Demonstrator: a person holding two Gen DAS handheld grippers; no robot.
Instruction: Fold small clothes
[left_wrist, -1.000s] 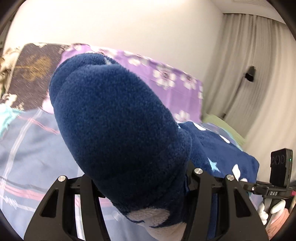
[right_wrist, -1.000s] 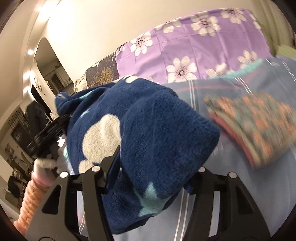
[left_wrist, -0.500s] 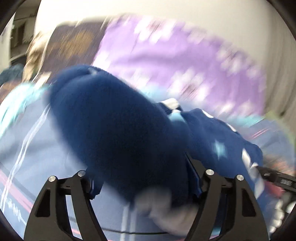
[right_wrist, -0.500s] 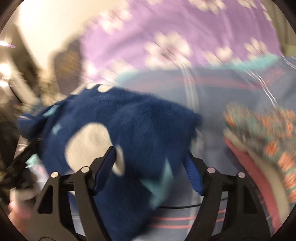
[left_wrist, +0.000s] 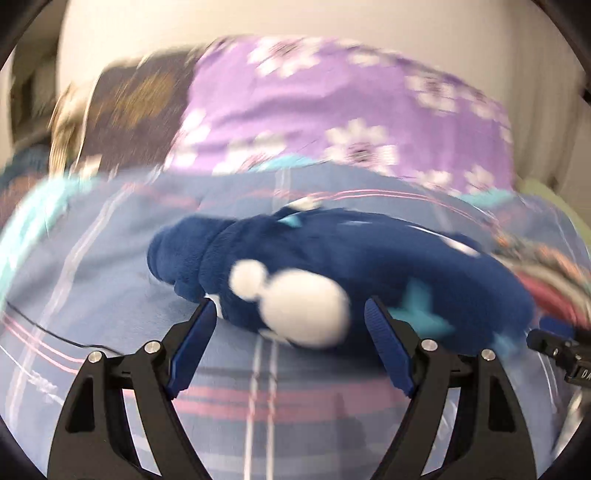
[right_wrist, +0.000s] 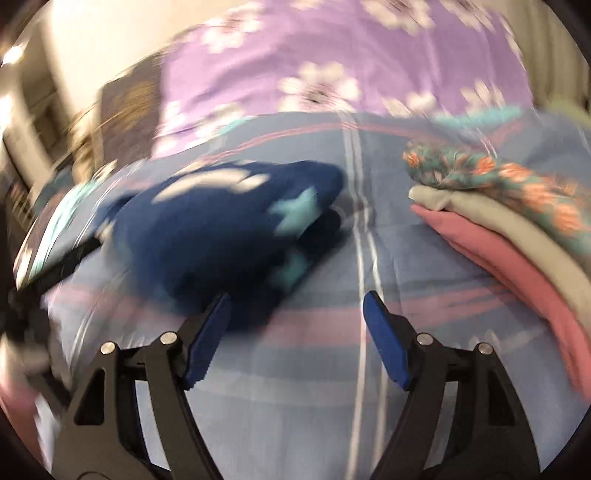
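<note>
A navy fleece garment (left_wrist: 369, 258) with white blobs and pale blue stars lies bunched on the blue plaid bedsheet (left_wrist: 110, 277). My left gripper (left_wrist: 289, 304) is just in front of it. Its jaws are opening, and the garment's near edge sits between the blue fingertips (left_wrist: 201, 325) without the pads pressing on it. In the right wrist view the garment (right_wrist: 221, 229) lies ahead and to the left. My right gripper (right_wrist: 297, 297) stands open over bare sheet, its left fingertip (right_wrist: 218, 314) at the garment's edge. Both views are motion-blurred.
A stack of folded clothes (right_wrist: 517, 221), floral on top of grey and pink, sits on the bed at the right. A purple flowered pillow (left_wrist: 332, 110) and a dark brown one (left_wrist: 136, 110) lie at the head. A thin black cable (left_wrist: 55, 334) crosses the sheet at left.
Both grippers came down to the bed and opened. The navy garment, held up in both a second ago, now lies on the sheet, free of the pads.
</note>
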